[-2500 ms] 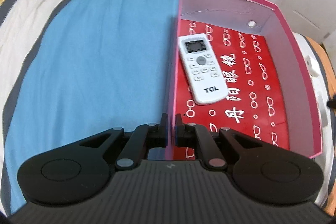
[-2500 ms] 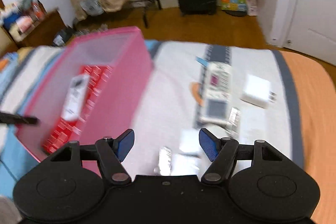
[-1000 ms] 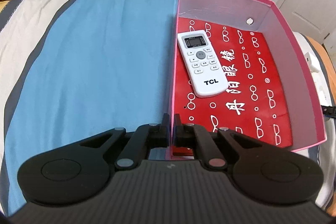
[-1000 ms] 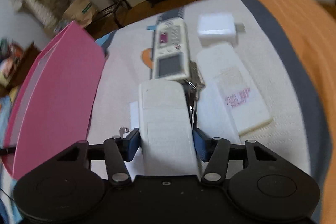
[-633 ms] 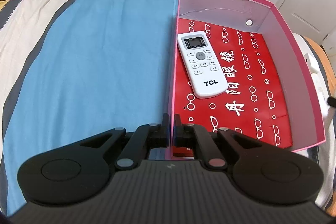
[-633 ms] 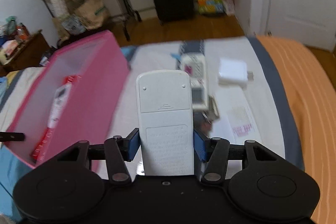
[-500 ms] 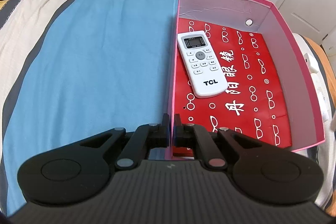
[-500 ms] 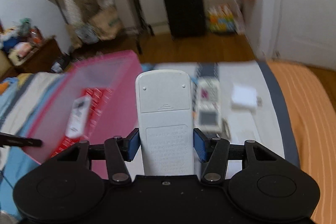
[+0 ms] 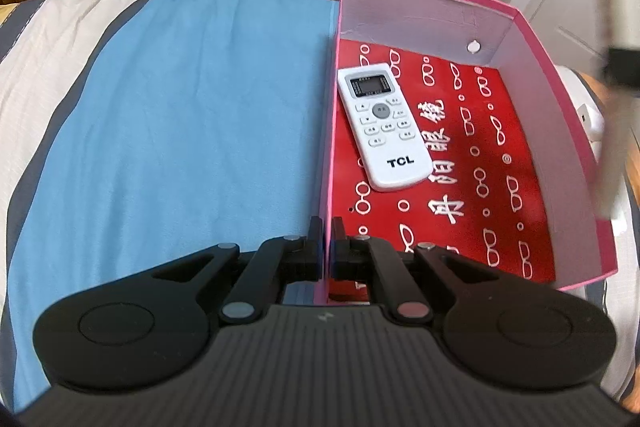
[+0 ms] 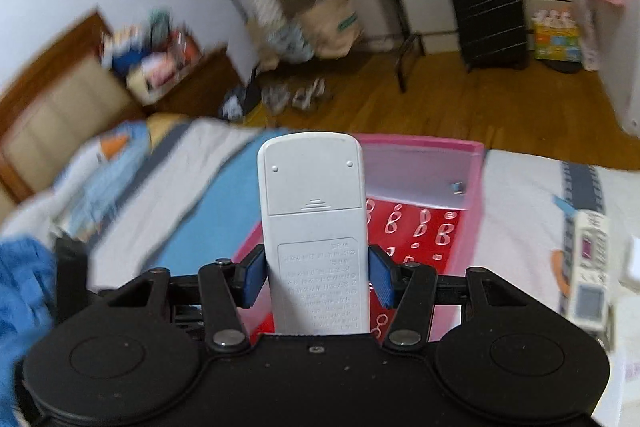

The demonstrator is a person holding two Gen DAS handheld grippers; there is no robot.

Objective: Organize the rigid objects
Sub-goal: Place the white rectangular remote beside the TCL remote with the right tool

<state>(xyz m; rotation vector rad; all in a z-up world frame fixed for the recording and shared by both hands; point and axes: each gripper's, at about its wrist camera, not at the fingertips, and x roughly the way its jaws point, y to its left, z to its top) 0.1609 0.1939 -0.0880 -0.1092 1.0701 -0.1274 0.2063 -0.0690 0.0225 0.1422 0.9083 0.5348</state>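
**Second remote heads for the box**

Our right gripper (image 10: 316,277) clamps a white remote (image 10: 314,227) back-up above the pink box (image 9: 560,115) — the left gripper (image 9: 327,247) pinches its wall. Next, we judge: lower it beside the TCL remote (image 9: 382,125).

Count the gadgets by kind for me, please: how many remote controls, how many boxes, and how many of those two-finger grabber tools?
Remote controls: 3, the TCL remote lying in the box, the white remote held back side up, and a remote on the bed.
Boxes: 1, the pink box.
Grabber tools: 2, left gripper and right gripper.
Total: 6.
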